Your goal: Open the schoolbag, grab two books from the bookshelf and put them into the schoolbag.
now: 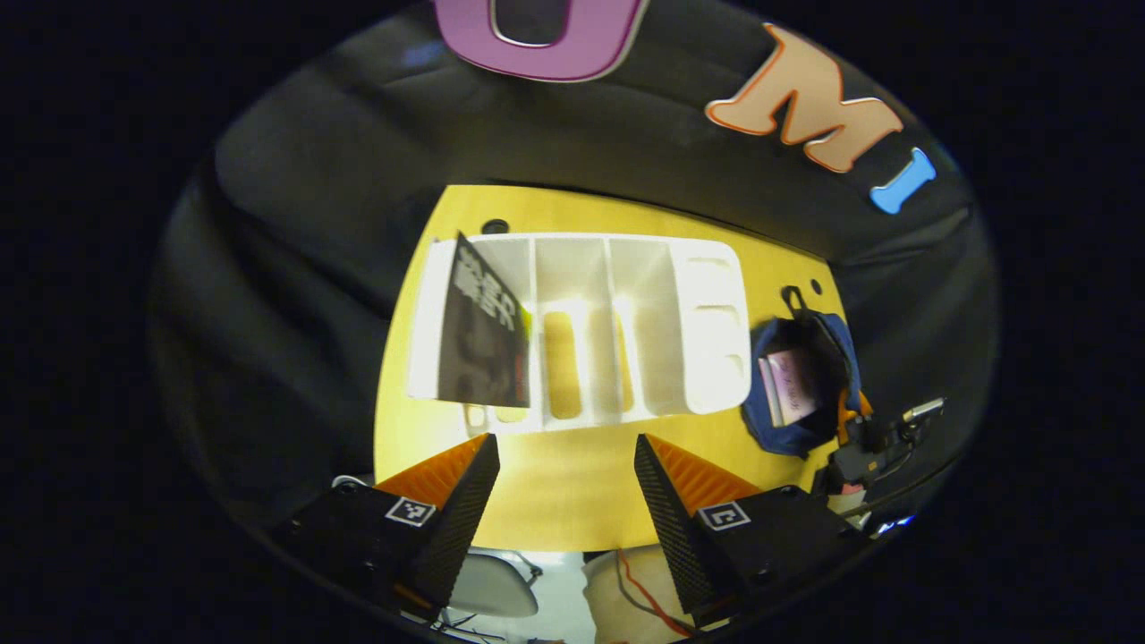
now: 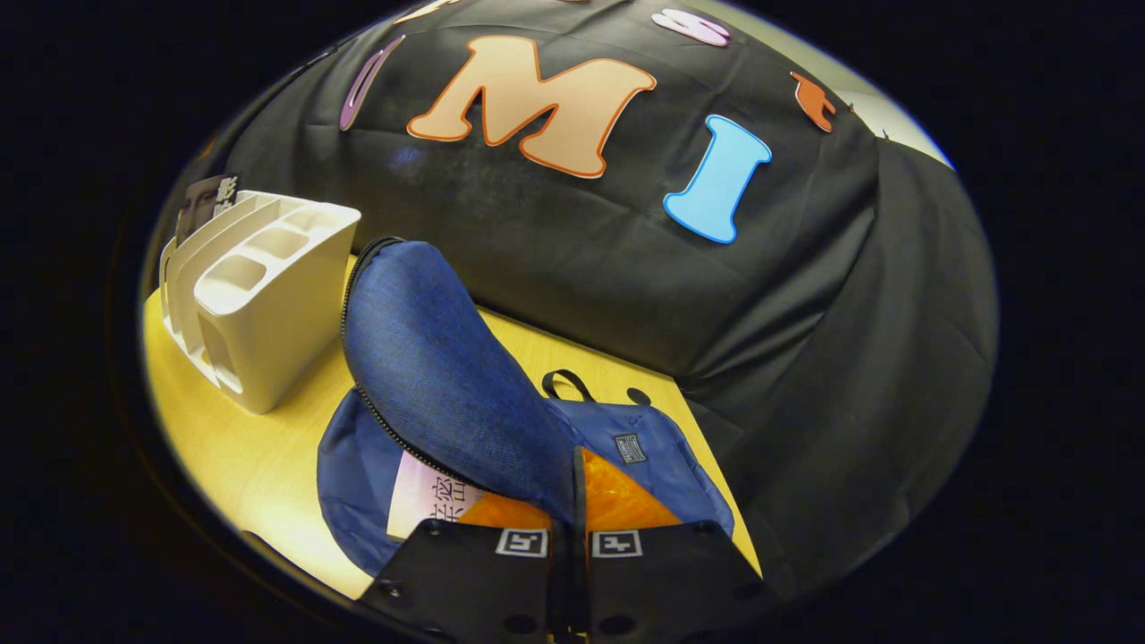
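Observation:
The white bookshelf (image 1: 626,322) stands on the yellow table, with one dark book (image 1: 483,331) leaning in its left slot. My left gripper (image 1: 564,447) hangs open in front of the shelf, above the table, holding nothing. To the right lies the blue schoolbag (image 1: 796,429), open, with a pink book (image 1: 792,385) inside. My right gripper (image 2: 579,519) is shut on the schoolbag's flap (image 2: 429,358) and holds it lifted. The pink book (image 2: 429,501) shows under the flap. The bookshelf (image 2: 268,295) and the dark book (image 2: 206,201) sit to the left.
The yellow table (image 1: 572,501) ends just below my left fingers, and a chair (image 1: 492,581) and red cable lie beneath its front edge. Black cloth wall closes in behind and right of the table (image 2: 259,456). The bag's carry loop (image 2: 565,383) lies toward the wall.

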